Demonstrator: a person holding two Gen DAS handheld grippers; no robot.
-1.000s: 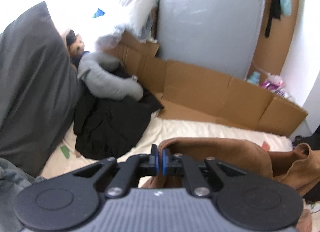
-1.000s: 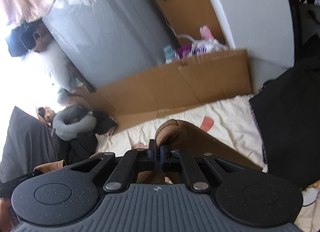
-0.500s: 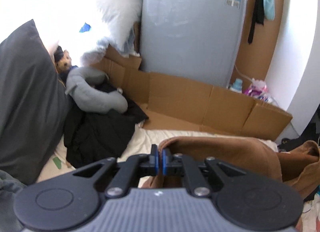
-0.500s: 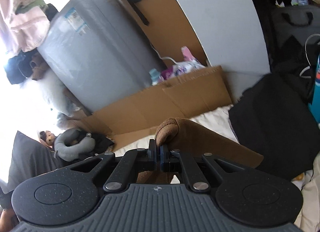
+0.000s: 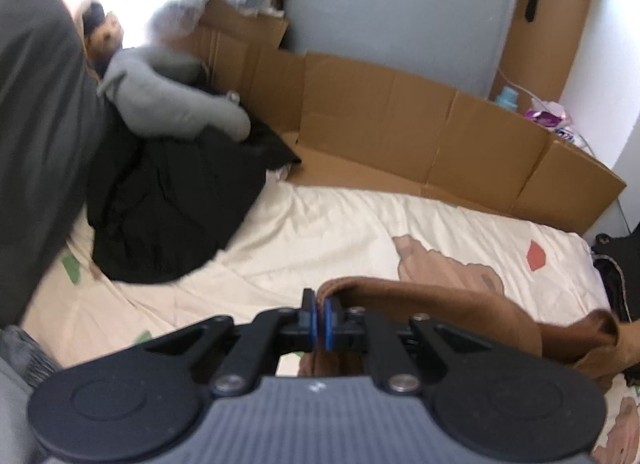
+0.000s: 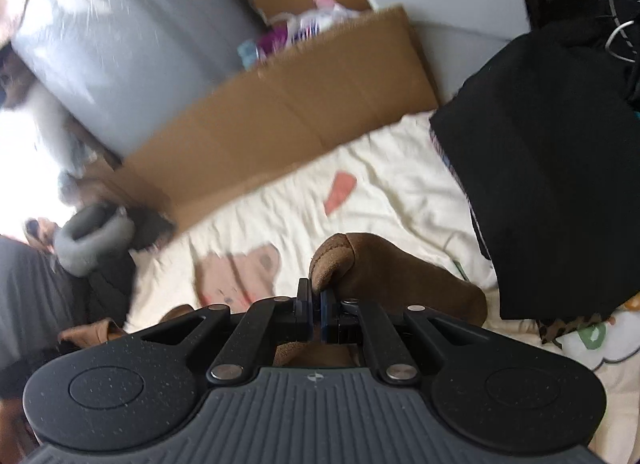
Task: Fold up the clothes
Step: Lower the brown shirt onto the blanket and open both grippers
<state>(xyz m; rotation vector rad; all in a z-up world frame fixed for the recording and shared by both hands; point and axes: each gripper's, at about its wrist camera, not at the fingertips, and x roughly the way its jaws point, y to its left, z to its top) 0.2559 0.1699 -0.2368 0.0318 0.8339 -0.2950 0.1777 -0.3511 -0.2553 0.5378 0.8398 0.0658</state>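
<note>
A brown garment [image 5: 460, 304] hangs stretched between both grippers above a cream bedsheet [image 5: 340, 232] printed with bears. In the left wrist view my left gripper [image 5: 319, 314] is shut on a fold of the garment's edge, and the cloth runs off to the right. In the right wrist view my right gripper [image 6: 315, 306] is shut on another bunched fold of the brown garment [image 6: 384, 268], which drapes down to the right onto the bedsheet [image 6: 400, 184]. Part of the garment also shows at lower left [image 6: 92, 332].
A black clothes pile [image 5: 172, 200] with a grey neck pillow [image 5: 168, 104] lies at the bed's left, beside a dark grey pillow [image 5: 36, 112]. Cardboard [image 5: 400, 124] lines the far edge before a grey appliance [image 5: 400, 4]. Black cloth [image 6: 560, 184] covers the bed's right side.
Both grippers have dropped toward the bed with the brown garment still pinched; far more of the bedsheet now shows in both views, and the appliance has slid upward out of frame.
</note>
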